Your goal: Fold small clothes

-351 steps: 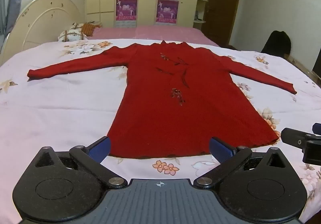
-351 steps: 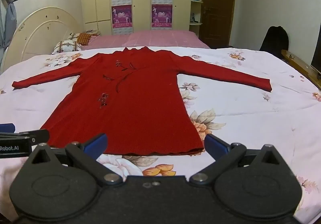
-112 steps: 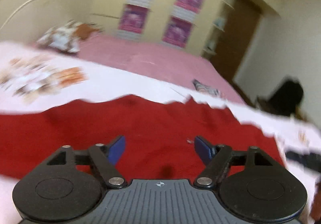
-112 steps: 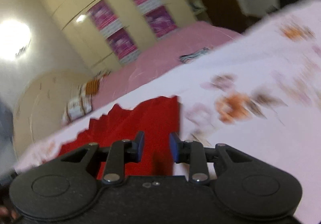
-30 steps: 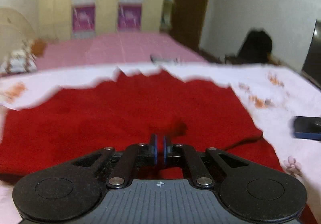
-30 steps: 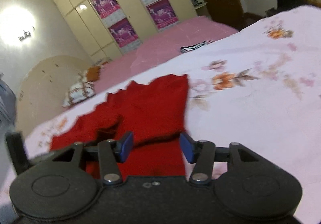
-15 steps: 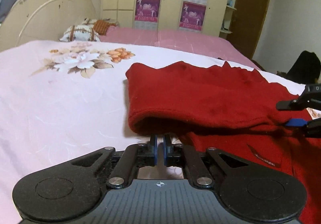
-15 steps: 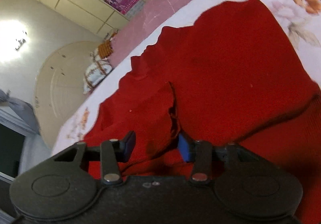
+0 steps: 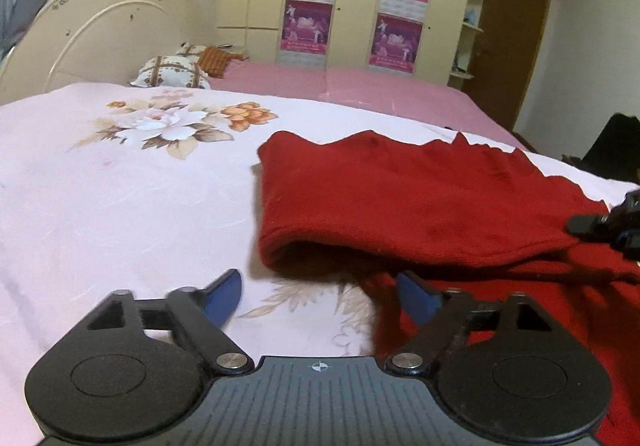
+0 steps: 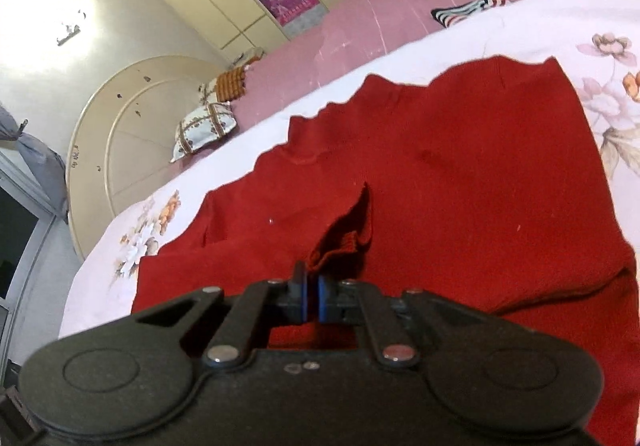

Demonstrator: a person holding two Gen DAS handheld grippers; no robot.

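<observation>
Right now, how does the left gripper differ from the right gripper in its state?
The left gripper is open, having just released, with nothing between its blue pads; the right gripper has just closed on a raised fold of the red garment. Both point downward at the garment on the floral bedspread.

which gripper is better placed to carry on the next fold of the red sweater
Right, probably. The right gripper has just closed and pinches a raised cuff-like edge of the red sweater. The left gripper has just opened; nothing is between its pads, and it sits at the folded edge over the floral bedspread.
</observation>
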